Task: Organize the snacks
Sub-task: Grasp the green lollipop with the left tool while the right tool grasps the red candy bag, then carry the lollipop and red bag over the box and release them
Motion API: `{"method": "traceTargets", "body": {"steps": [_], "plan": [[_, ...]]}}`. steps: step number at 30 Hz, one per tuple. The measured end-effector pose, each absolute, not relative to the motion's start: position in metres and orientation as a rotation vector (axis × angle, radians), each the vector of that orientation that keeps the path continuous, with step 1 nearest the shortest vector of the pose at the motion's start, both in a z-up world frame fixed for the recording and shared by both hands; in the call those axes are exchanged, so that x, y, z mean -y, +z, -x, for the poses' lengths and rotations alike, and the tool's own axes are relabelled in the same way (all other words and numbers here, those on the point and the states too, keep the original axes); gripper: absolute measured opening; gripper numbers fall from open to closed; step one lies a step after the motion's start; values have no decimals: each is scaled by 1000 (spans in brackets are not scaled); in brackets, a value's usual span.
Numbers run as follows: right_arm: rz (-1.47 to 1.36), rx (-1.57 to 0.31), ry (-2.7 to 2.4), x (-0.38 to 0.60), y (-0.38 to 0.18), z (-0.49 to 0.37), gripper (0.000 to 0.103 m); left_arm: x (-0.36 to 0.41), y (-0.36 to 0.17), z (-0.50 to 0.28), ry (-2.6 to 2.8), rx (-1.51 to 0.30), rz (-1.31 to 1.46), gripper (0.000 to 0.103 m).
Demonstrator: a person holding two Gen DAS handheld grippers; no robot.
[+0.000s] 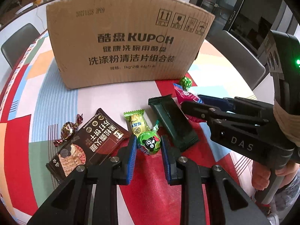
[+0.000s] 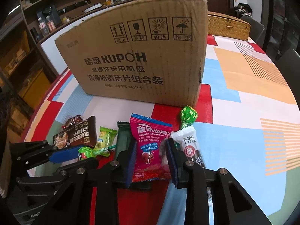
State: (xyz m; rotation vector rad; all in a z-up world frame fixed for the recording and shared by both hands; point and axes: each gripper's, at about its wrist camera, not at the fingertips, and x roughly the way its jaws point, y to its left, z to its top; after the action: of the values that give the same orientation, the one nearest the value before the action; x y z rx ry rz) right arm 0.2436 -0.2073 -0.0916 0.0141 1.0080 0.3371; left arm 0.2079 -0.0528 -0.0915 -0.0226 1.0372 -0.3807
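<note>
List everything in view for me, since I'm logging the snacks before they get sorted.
Cardboard box: 1, brown, standing at the back of the table.
Cracker packet: 1, dark brown, front left.
Twist-wrapped candy: 1, brown, left of the crackers.
Yellow-green candy: 1, centre.
Lollipops: 2, green; one between the left fingers, one near the box corner.
Dark green bar: 1, centre right.
Hawthorn packet: 1, magenta, between the right fingers.
White packet: 1, right of it.
Woven basket: 1, tan, behind the box.
Tablecloth: 1, multicoloured.
Left gripper, right gripper: black, blue pads.
</note>
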Motion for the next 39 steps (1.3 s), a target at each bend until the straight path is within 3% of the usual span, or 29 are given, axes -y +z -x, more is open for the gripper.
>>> {"method": "traceTargets", "body": {"steps": [15,39], "plan": [[-22,-904,349,202,-52,-221,32,42,-46,-192,-345,-922,40,26],[-9,-609,350,198,50,-219,32,28,67,-199,-303,-585,51,26]]}}
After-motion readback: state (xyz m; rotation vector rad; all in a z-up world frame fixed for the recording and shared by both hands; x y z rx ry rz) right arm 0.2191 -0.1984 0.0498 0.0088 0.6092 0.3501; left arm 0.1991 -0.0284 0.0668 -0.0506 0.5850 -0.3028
